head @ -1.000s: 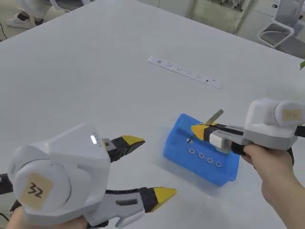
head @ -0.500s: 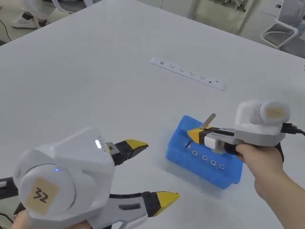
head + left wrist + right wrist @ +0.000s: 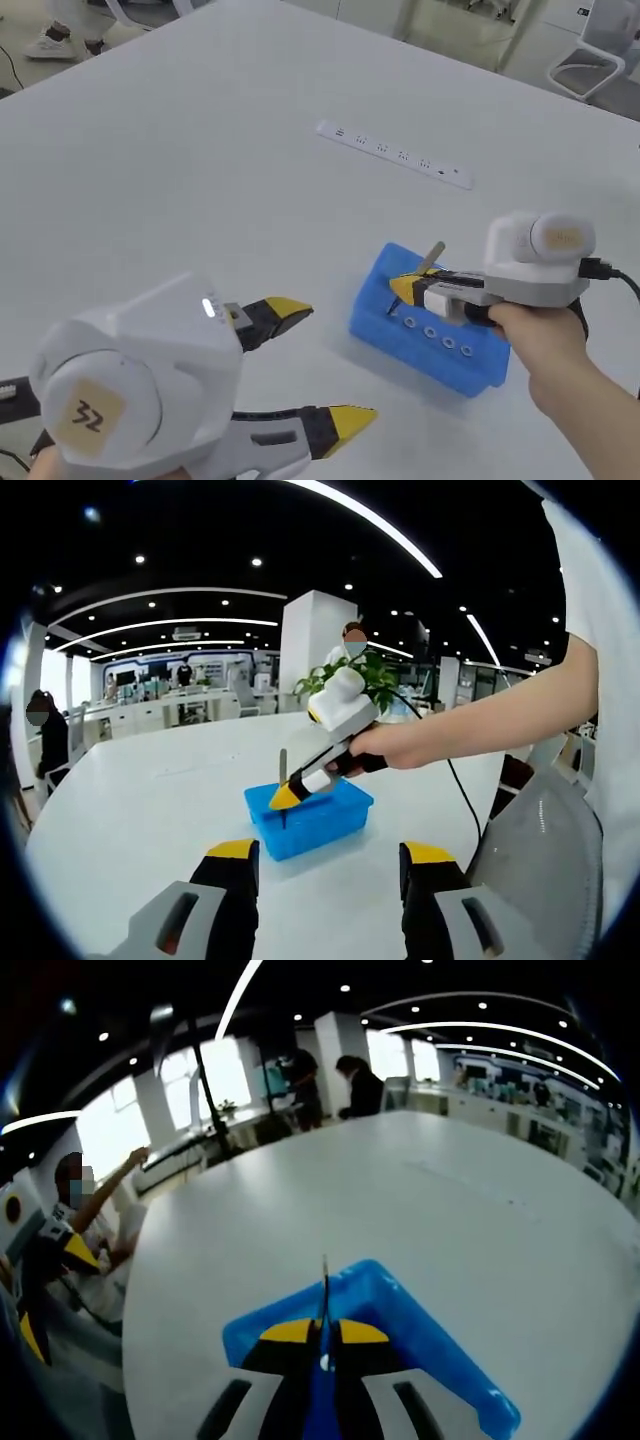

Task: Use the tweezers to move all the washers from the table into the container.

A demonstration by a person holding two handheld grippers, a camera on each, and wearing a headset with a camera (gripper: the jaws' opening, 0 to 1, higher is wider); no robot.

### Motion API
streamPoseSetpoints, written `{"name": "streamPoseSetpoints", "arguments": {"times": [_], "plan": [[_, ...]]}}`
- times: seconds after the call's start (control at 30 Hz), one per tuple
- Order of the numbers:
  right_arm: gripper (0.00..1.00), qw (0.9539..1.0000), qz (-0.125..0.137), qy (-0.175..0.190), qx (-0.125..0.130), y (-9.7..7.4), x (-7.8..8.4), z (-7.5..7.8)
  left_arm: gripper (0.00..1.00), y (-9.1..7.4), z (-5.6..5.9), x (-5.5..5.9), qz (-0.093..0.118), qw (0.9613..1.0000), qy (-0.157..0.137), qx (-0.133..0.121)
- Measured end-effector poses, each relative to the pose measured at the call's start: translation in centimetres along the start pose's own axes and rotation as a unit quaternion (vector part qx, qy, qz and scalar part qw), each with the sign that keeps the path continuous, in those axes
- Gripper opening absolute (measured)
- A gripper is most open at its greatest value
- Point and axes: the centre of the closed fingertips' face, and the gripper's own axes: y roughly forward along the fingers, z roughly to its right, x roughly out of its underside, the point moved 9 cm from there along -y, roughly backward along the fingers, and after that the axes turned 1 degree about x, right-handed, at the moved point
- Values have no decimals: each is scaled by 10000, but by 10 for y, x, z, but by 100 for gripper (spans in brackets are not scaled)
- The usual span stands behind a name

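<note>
A blue container [image 3: 470, 372] lies on the white table [image 3: 200, 170], with several small washers [image 3: 430, 331] in a row inside it. My right gripper [image 3: 405, 288] hovers over the container's left end, shut on thin metal tweezers [image 3: 432, 255] whose tip points down into it. In the right gripper view the tweezers [image 3: 324, 1285] stick out between the closed yellow jaws above the container [image 3: 420, 1325]. My left gripper [image 3: 320, 365] stands open near the table's front, left of the container, nothing between its fingers. The left gripper view shows the container [image 3: 320, 820] and tweezers [image 3: 283, 770] ahead.
A white power strip [image 3: 390, 152] lies on the table beyond the container. A chair [image 3: 585, 65] stands past the far right edge. People stand in the background of the gripper views. Bare table spreads to the left and behind.
My right gripper has dipped lower and slightly left over the container, bringing the tweezers' tip down into it. The left gripper has stayed open in the same place.
</note>
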Motion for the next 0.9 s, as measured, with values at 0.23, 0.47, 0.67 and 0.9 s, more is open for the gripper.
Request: {"name": "streamPoseSetpoints", "arguments": {"times": [0.23,0.47,0.67,0.9], "plan": [[4,10000,-35,-48,51,1,1,0,55,0,0,0,-11,10000,0,-19],[5,9999,-24,-142,53,0,1,-1,55,-1,-1,0,-23,10000,-10,-29],[5,9997,70,-248,-6,-5,0,-6,55,-1,-1,0,-49,10000,-16,-16],[5,9971,395,-642,-41,-26,-5,-23,53,0,2,0,-83,9999,-31,74]]}}
